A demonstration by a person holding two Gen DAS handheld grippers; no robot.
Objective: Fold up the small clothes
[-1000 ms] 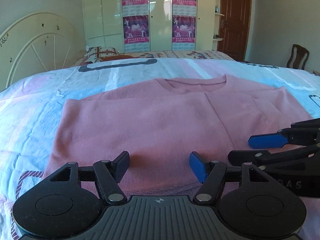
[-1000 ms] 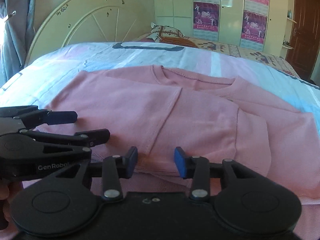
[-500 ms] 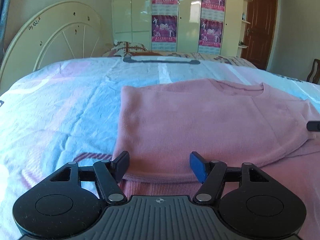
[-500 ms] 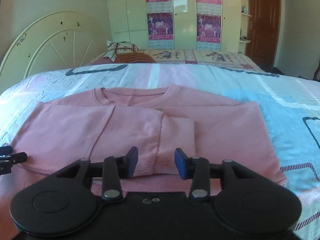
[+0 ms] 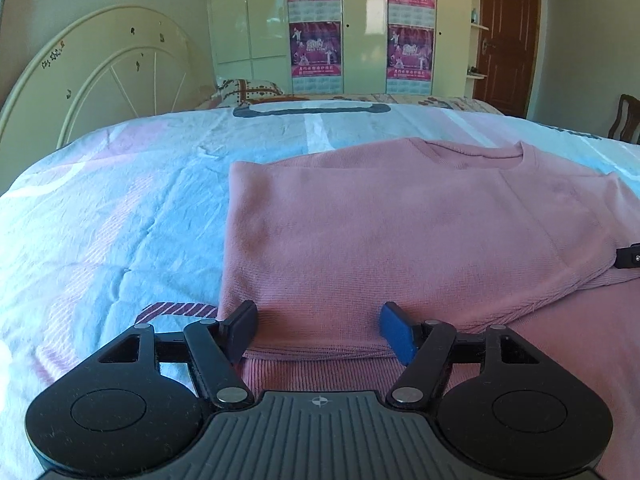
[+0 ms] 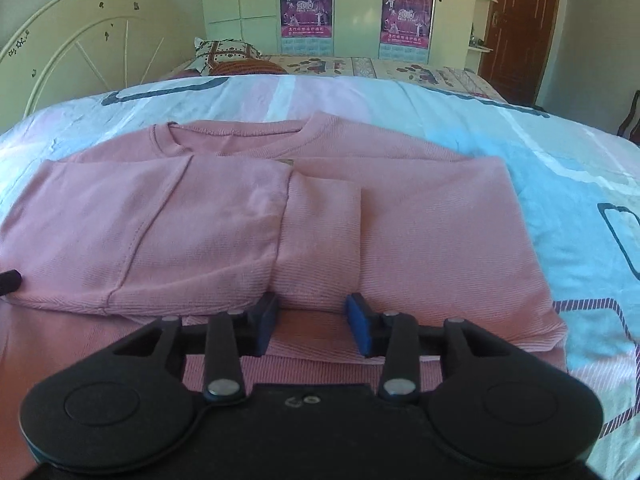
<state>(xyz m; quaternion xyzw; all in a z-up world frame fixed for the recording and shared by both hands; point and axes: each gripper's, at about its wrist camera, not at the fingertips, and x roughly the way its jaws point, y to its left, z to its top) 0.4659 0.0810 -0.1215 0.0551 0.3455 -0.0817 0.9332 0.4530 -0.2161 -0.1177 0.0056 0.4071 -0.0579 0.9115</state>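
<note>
A pink long-sleeved top (image 5: 400,232) lies flat on the bed, neckline away from me, both sleeves folded in over the body. It also shows in the right wrist view (image 6: 320,216). My left gripper (image 5: 318,332) is open and empty, low over the near left part of the hem. My right gripper (image 6: 312,320) is open and empty, low over the hem near the folded sleeve cuff (image 6: 320,240). A tip of the right gripper shows at the right edge of the left wrist view (image 5: 630,258).
The bed has a pale blue and pink patterned cover (image 5: 112,216). A cream curved headboard (image 5: 100,76) stands at the left. A pillow (image 6: 224,52), wardrobe with posters (image 5: 340,24), brown door (image 5: 508,32) and chair (image 5: 628,116) lie beyond.
Both grippers moved apart, the left to the shirt's left side and the right to its right side. They now sit a little closer to the hem. Both stayed open.
</note>
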